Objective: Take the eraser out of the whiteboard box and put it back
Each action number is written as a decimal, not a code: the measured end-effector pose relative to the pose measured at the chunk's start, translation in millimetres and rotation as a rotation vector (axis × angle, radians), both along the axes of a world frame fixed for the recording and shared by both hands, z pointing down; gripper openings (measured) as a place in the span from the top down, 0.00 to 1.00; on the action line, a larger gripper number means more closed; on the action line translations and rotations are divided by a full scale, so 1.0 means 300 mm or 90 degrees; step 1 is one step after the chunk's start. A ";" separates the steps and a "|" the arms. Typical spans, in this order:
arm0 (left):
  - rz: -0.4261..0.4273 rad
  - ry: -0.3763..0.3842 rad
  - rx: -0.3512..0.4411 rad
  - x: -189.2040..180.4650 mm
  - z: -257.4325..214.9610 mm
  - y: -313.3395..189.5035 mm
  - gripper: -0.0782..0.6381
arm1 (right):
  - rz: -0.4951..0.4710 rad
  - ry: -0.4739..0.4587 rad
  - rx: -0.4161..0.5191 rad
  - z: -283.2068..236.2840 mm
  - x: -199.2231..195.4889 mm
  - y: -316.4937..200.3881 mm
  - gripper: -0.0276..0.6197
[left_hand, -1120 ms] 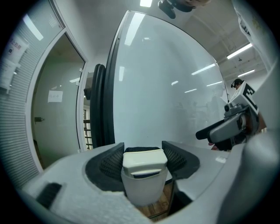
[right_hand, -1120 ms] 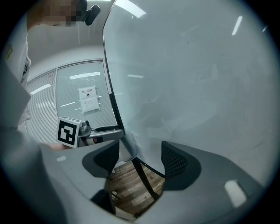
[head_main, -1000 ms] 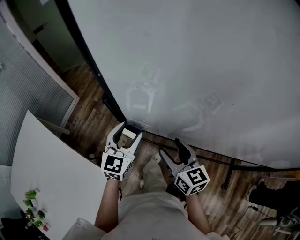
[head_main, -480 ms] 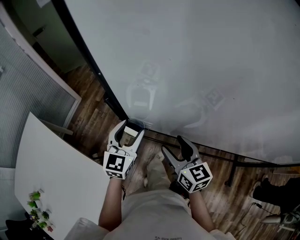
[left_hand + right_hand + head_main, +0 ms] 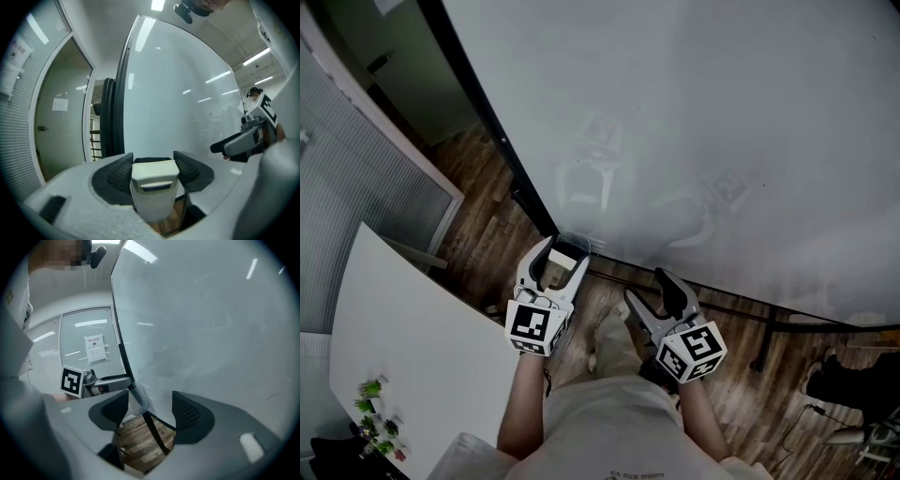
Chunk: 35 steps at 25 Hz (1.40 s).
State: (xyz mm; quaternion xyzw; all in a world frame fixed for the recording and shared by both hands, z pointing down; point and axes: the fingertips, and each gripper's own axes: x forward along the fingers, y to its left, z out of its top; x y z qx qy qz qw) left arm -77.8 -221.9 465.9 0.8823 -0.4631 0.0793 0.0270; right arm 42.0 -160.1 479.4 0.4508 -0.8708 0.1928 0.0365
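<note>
Two grippers, head view: we hold the left gripper (image 5: pixel 564 253) and right gripper (image 5: pixel 645 287) low and nearly level at the foot of the whiteboard (image 5: pixel 722 112).
Left gripper view: jaws clamped on the cream eraser (image 5: pixel 154 185), dark felt at its far end.
Right gripper view: jaws apart, nothing between; clear whiteboard box (image 5: pixel 136 401) just beyond.

The person wears a pale grey-beige top (image 5: pixel 609 436) and light trousers (image 5: pixel 614 345) of much the same shade. The left gripper (image 5: pixel 565 253) is smooth, near-white moulded plastic, and the right gripper (image 5: pixel 647 289) has the same shape but looks a darker grey with black tips. Each carries at its back a white cube with black square markers (image 5: pixel 530 328), and black ribbed pads (image 5: pixel 119 174) line the inner faces of the jaws.
</note>
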 end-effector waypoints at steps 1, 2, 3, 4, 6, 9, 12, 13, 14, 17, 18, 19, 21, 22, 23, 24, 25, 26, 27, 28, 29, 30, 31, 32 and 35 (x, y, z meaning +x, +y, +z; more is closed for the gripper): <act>-0.001 0.000 0.003 -0.002 -0.006 0.004 0.52 | 0.000 -0.001 0.002 -0.002 -0.002 0.005 0.50; -0.001 0.001 0.006 -0.004 -0.011 0.007 0.52 | 0.000 -0.002 0.004 -0.003 -0.004 0.010 0.50; -0.001 0.001 0.009 -0.006 -0.017 0.010 0.52 | 0.000 -0.002 0.005 -0.004 -0.006 0.015 0.50; -0.002 0.002 0.012 -0.008 -0.023 0.014 0.52 | 0.000 -0.002 0.006 -0.005 -0.007 0.019 0.50; -0.003 0.003 0.018 -0.011 -0.036 0.021 0.52 | 0.000 -0.003 0.009 -0.009 -0.007 0.028 0.50; -0.007 0.004 0.030 -0.017 -0.059 0.026 0.52 | -0.002 -0.005 0.012 -0.016 -0.007 0.035 0.50; -0.009 0.006 0.037 -0.022 -0.077 0.035 0.52 | 0.000 -0.007 0.015 -0.022 -0.002 0.043 0.50; -0.010 0.006 0.039 -0.022 -0.082 0.039 0.52 | 0.002 -0.008 0.016 -0.025 0.001 0.046 0.50; -0.011 0.006 0.042 -0.023 -0.088 0.044 0.52 | 0.003 -0.009 0.018 -0.029 0.004 0.049 0.50; -0.015 0.010 0.050 -0.025 -0.105 0.058 0.52 | 0.004 -0.013 0.023 -0.038 0.009 0.061 0.50; -0.015 0.012 0.052 -0.026 -0.109 0.062 0.52 | 0.004 -0.015 0.024 -0.040 0.010 0.065 0.50; -0.016 0.013 0.054 -0.029 -0.113 0.064 0.52 | 0.005 -0.015 0.025 -0.041 0.010 0.067 0.50; -0.016 0.013 0.057 -0.032 -0.124 0.068 0.52 | 0.006 -0.015 0.028 -0.050 0.011 0.068 0.51; -0.016 0.013 0.059 -0.033 -0.131 0.070 0.52 | 0.006 -0.016 0.029 -0.056 0.012 0.069 0.51; -0.016 0.013 0.061 -0.033 -0.137 0.073 0.52 | 0.007 -0.016 0.032 -0.063 0.013 0.069 0.51; -0.017 0.013 0.063 -0.034 -0.143 0.075 0.52 | 0.007 -0.017 0.034 -0.068 0.014 0.070 0.51; -0.017 0.013 0.065 -0.034 -0.147 0.078 0.52 | 0.008 -0.017 0.036 -0.071 0.016 0.071 0.51; -0.017 0.014 0.067 -0.034 -0.151 0.081 0.52 | 0.009 -0.017 0.038 -0.074 0.018 0.073 0.51; -0.018 0.014 0.068 -0.034 -0.155 0.084 0.52 | 0.009 -0.017 0.040 -0.076 0.021 0.075 0.51; -0.019 0.015 0.070 -0.035 -0.160 0.087 0.52 | 0.010 -0.017 0.041 -0.080 0.023 0.077 0.51; -0.019 0.015 0.071 -0.035 -0.165 0.089 0.52 | 0.010 -0.017 0.043 -0.084 0.025 0.078 0.51; -0.020 0.015 0.073 -0.034 -0.171 0.090 0.52 | 0.010 -0.017 0.045 -0.089 0.026 0.080 0.51; -0.020 0.015 0.075 -0.033 -0.177 0.092 0.52 | 0.010 -0.017 0.046 -0.094 0.028 0.081 0.51; -0.021 0.016 0.077 -0.032 -0.183 0.094 0.52 | 0.010 -0.017 0.047 -0.099 0.029 0.082 0.51; -0.024 0.020 0.082 -0.034 -0.199 0.100 0.52 | 0.010 -0.017 0.051 -0.109 0.033 0.085 0.51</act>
